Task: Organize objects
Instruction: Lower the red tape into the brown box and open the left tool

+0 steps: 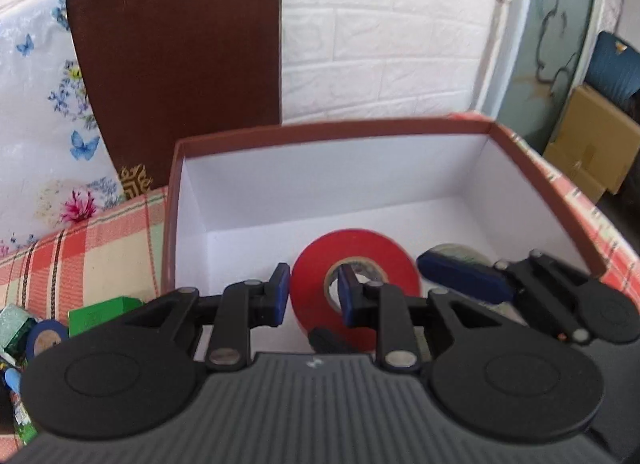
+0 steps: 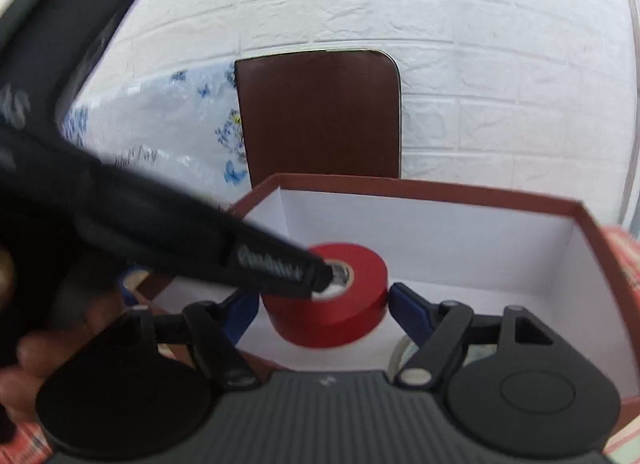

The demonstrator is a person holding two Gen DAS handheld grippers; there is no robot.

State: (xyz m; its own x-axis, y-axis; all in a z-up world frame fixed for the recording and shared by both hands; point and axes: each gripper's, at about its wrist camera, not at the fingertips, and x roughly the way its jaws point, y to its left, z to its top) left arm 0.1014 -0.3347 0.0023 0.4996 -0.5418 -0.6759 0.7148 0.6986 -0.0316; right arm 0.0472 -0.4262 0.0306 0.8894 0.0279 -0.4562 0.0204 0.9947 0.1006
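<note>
The left gripper (image 1: 314, 296) pinches the wall of the red tape roll (image 1: 360, 260): one finger sits outside the roll's left side and the other is inside its core, the jaws nearly together. From the right wrist view it slants down to the roll from the upper left, held by a hand (image 2: 28, 348) (only blurred fingers show). The right gripper (image 2: 324, 310) reaches in level with the roll, jaws wide, one pad on each side of it. Whether those pads press on the roll or merely flank it is unclear.
</note>
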